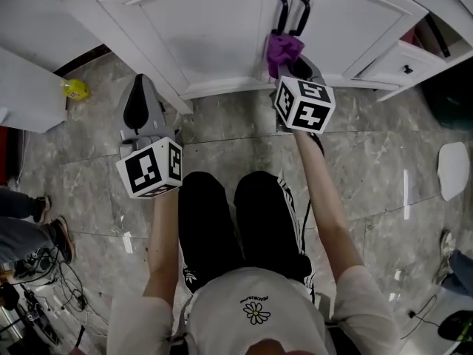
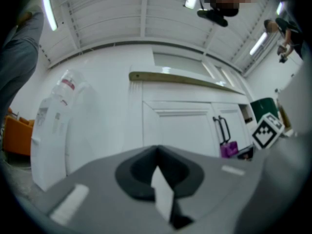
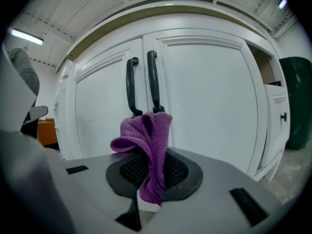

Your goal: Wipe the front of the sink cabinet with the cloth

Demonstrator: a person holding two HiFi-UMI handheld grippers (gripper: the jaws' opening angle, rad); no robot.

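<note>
Cloth point(image 3: 152, 140) juts lengthwise from right gripper point(image 3: 147, 182) toward the cabinet handles point(image 3: 153, 79).

You are wearing a white short-sleeved shirt point(image 1: 310, 302) bearing a small daisy print point(image 1: 256, 313), and black trousers point(image 1: 211, 220) showing white side stripes point(image 1: 293, 198) at the right leg.

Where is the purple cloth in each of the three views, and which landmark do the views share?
Head view: purple cloth at the top, right of centre, just below the black door handles.
Left gripper view: small, right of centre, below the handles.
Right gripper view: centre, gripped by the right hand-held gripper.
Shared landmark: the black door handles.
</note>
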